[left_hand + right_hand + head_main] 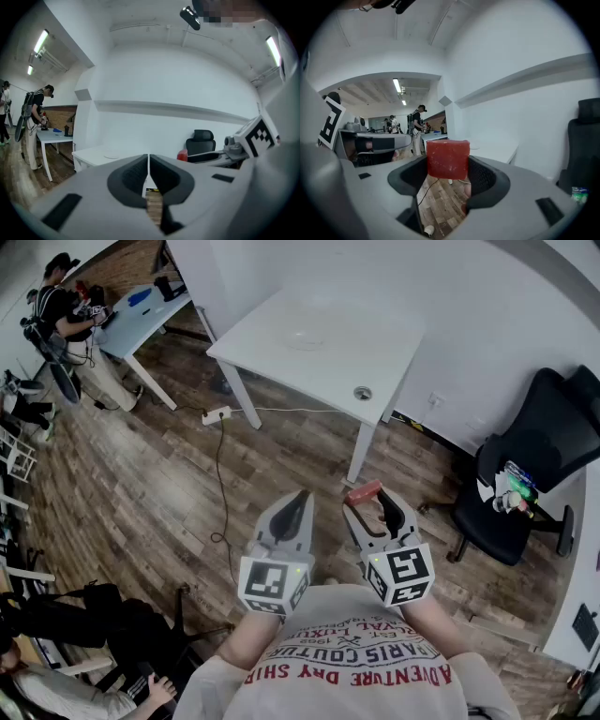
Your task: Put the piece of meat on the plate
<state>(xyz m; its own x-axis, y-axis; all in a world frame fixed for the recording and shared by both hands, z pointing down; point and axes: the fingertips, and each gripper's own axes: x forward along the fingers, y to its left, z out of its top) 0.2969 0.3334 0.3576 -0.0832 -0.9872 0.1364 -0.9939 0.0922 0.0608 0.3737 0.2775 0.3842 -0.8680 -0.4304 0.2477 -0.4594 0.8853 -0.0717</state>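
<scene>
Right gripper view: the right gripper (448, 164) is clamped on the red cube of meat (448, 157), its jaws wide. The left gripper (148, 169) has its jaws pressed together, empty. Well ahead, the plate (305, 336) lies on the white table (272, 357).

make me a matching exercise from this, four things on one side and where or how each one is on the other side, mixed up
Things
1. piece of meat
2. plate
3. office chair
4. left gripper

Places or states
A. shut, with nothing in it
B. on the white table
C. held by the right gripper
D. on the wood floor, at the right of the head view

Pairs: 1-C, 2-B, 3-D, 4-A
</scene>
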